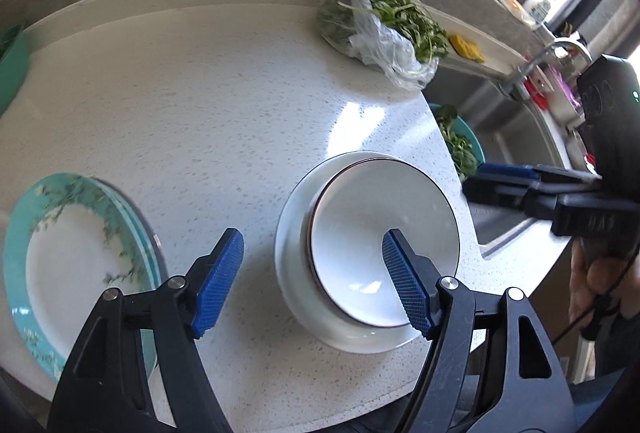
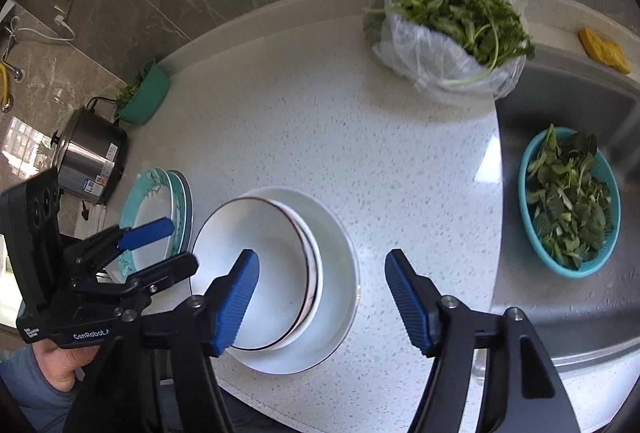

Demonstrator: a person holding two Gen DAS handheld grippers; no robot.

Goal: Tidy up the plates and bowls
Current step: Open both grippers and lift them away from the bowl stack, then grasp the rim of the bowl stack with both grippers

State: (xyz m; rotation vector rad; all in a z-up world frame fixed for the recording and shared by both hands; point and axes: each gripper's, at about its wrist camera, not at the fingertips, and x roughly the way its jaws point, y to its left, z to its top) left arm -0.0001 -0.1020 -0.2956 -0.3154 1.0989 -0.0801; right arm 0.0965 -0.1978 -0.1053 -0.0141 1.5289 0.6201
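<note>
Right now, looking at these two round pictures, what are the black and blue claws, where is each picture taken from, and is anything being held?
No robot here: a person holds a hand tool in each hand, each ending in a two-finger gripper with blue pads. Each picture comes from a camera on one tool, looking along its fingers. The left gripper fills one view, the right gripper the other; each also shows in the other's picture.

On the speckled white counter sit stacked white bowls and, beside them, teal-rimmed plates. Further back lies a bag of greens; a teal basket of leaves sits in the sink.

Both grippers are open, above the bowls, holding nothing.
</note>
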